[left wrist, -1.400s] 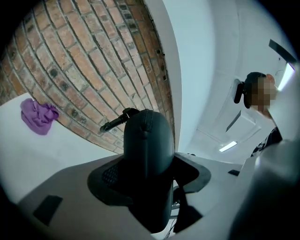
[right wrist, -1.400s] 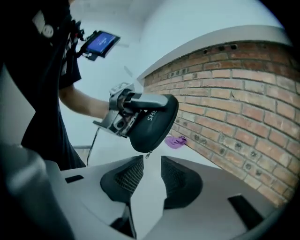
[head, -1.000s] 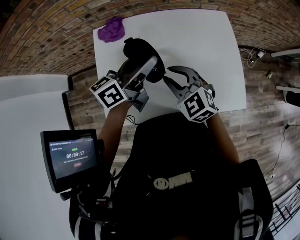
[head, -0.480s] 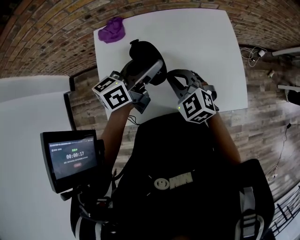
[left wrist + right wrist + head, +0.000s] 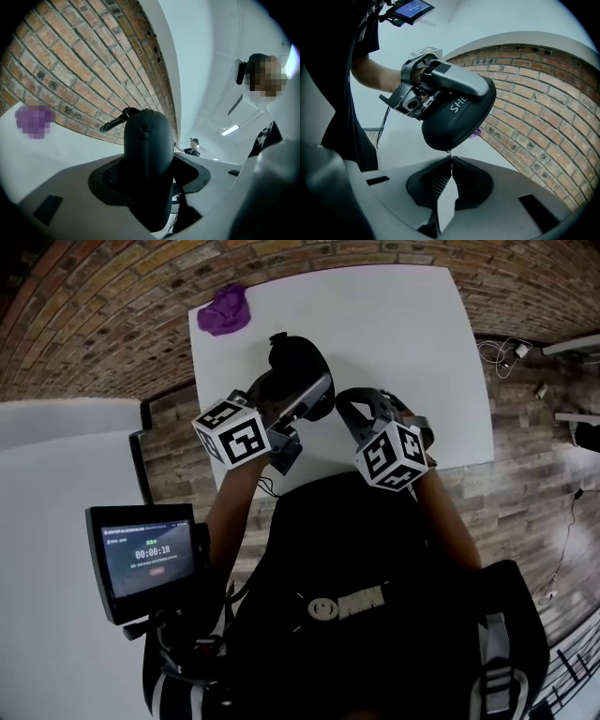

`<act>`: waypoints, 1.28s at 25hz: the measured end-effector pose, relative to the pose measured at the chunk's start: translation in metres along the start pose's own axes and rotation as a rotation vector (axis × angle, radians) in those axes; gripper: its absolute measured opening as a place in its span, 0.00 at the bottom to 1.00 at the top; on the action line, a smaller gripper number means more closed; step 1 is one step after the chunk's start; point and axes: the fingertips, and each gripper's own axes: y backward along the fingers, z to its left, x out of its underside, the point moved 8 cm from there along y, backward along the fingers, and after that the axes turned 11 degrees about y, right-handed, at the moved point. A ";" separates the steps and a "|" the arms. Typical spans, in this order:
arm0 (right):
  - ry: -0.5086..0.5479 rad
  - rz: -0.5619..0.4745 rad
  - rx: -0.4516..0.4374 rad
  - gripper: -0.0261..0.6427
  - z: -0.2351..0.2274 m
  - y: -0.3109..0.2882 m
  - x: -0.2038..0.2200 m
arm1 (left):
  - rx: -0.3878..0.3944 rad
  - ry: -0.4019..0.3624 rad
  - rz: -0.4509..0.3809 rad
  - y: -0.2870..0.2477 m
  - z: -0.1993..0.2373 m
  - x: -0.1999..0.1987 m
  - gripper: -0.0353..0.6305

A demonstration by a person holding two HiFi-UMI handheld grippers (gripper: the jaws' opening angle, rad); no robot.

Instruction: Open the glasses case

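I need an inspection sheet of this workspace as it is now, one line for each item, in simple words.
Surface: white table, no spills seen.
Job's things: black glasses case, looks shut, held above the table.
Clutter: purple cloth at the table's far left corner.
Grippers: left gripper clamps the case; right gripper jaws together, tips at a thin tab on the case's end.
Cables: thin cable below the left gripper; loose cables at far right.
Surroundings: brick floor, second white table, small screen.
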 end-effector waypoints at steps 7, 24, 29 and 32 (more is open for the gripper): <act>-0.008 0.002 0.018 0.06 -0.007 0.004 0.001 | -0.006 -0.029 0.052 -0.005 0.000 0.006 0.48; -0.014 -0.015 0.032 0.06 -0.018 0.009 -0.002 | 0.008 -0.055 0.154 -0.007 0.002 0.020 0.48; -0.022 -0.023 0.045 0.06 -0.021 0.013 -0.002 | 0.016 -0.056 0.196 -0.008 0.002 0.026 0.48; -0.019 -0.025 0.056 0.06 -0.024 0.015 -0.002 | 0.016 -0.073 0.227 -0.009 0.001 0.030 0.48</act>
